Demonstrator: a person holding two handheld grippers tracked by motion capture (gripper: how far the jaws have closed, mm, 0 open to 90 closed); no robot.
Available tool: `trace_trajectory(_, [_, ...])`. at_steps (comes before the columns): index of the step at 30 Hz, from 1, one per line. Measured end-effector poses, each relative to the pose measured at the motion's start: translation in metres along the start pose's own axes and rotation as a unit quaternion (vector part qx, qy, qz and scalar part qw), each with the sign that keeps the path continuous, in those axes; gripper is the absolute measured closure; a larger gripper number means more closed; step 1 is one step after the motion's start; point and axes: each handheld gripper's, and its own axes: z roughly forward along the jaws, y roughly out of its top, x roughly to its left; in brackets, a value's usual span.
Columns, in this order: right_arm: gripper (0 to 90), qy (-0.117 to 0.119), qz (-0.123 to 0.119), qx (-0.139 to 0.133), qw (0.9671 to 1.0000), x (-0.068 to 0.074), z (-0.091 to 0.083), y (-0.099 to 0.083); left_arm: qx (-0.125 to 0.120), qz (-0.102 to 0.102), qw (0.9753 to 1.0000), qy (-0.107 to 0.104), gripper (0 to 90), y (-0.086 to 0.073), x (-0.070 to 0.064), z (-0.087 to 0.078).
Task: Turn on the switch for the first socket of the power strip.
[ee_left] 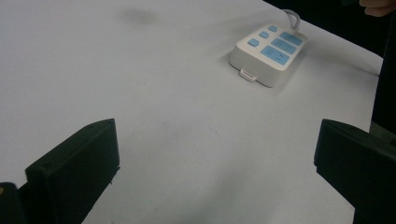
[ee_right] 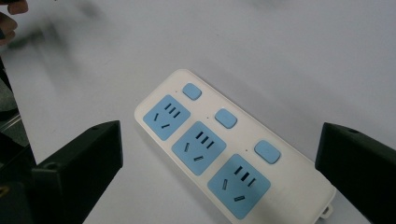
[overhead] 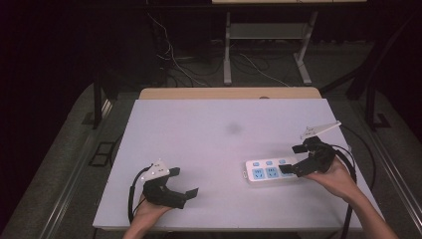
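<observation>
A white power strip (overhead: pixel 267 171) with three blue sockets and three blue buttons lies flat on the white table (overhead: pixel 209 134), right of centre. My right gripper (overhead: pixel 293 158) hovers open just above the strip's right end, jaws wide apart either side of it; the strip (ee_right: pixel 224 149) lies between them in the right gripper view. My left gripper (overhead: pixel 182 181) is open near the table's front left, holding nothing. In the left gripper view the strip (ee_left: pixel 267 53) lies far ahead to the right, its cable trailing off the far edge.
A faint dark smudge (overhead: pixel 233 128) marks the table's middle. Behind the table are a wooden edge (overhead: pixel 229 92), desk legs and loose cables on the floor. Black cables trail from both grippers off the table's front.
</observation>
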Motion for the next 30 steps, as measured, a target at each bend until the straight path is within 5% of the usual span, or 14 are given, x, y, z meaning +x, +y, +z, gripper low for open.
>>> trace_trajectory(17, [2.0, -0.005, -0.014, 0.036, 0.9992, -0.017, 0.001, 0.008, 0.002, 0.0, 1.0, -0.001, 0.0, 0.0, 0.0, 0.001])
trace_trajectory(30, [53.3, -0.003, -0.038, 0.055, 0.9978, -0.032, 0.003, 0.007, 0.004, 0.001, 1.0, -0.001, 0.0, 0.0, 0.0, 0.002])
